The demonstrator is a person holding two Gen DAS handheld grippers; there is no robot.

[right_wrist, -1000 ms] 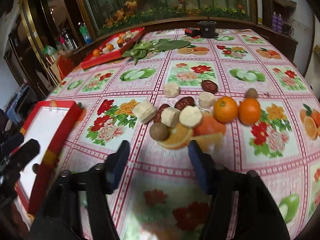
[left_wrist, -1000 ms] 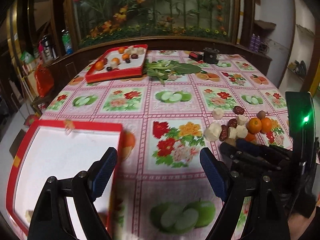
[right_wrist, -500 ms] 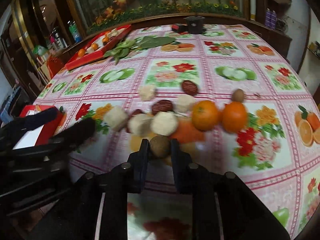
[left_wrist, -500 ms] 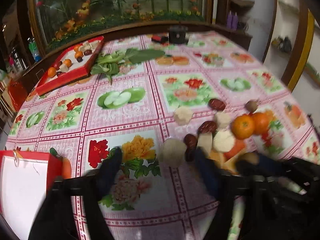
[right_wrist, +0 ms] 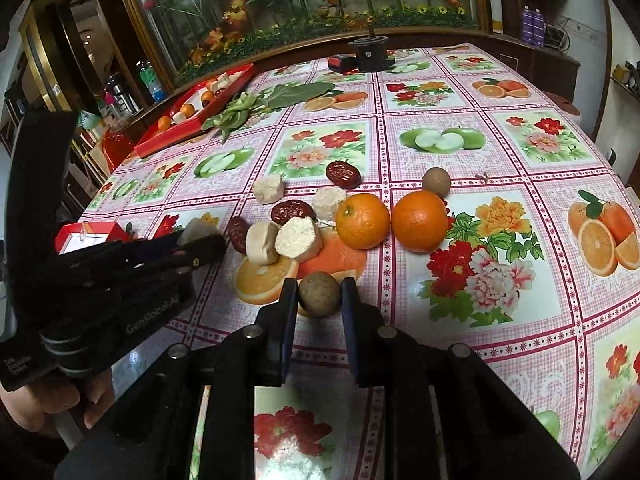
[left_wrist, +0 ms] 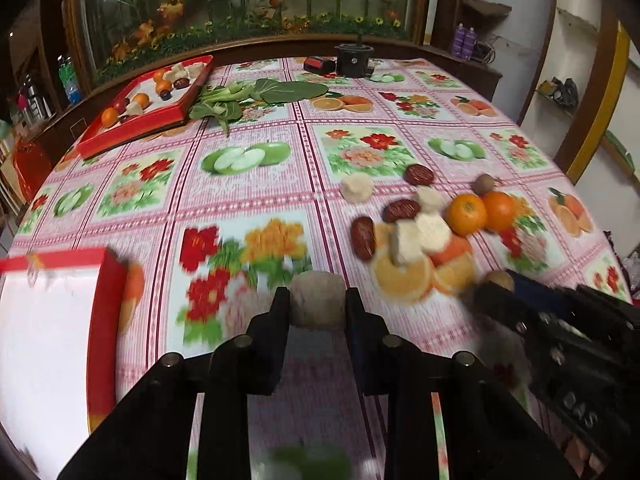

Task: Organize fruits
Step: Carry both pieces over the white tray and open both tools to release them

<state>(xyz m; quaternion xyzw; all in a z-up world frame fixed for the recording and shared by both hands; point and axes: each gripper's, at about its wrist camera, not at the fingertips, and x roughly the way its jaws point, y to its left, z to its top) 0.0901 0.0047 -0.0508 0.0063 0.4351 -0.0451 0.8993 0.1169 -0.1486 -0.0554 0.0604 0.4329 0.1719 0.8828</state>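
My left gripper [left_wrist: 317, 305] is shut on a pale white chunk [left_wrist: 317, 300], held just above the cloth; it also shows in the right wrist view [right_wrist: 200, 230]. My right gripper [right_wrist: 319, 294] is shut on a small brown round fruit [right_wrist: 319, 293]. Beyond lie two oranges [right_wrist: 362, 221] [right_wrist: 419, 221], red dates [right_wrist: 292, 211], more white chunks [right_wrist: 298, 239] and another brown fruit [right_wrist: 436, 179]. An empty red-rimmed white tray [left_wrist: 48, 320] sits at the near left in the left wrist view.
A second red tray [left_wrist: 146, 98] holding fruit stands at the far left. Green leaves [left_wrist: 256, 96] lie beside it. A black round object [left_wrist: 353, 60] and a small red-black box [left_wrist: 319, 65] stand at the far edge. A flowered oilcloth [right_wrist: 500, 152] covers the table.
My left gripper swung right from the near tray to the pile and closed on a white chunk. My right gripper closed on the brown fruit and holds it.
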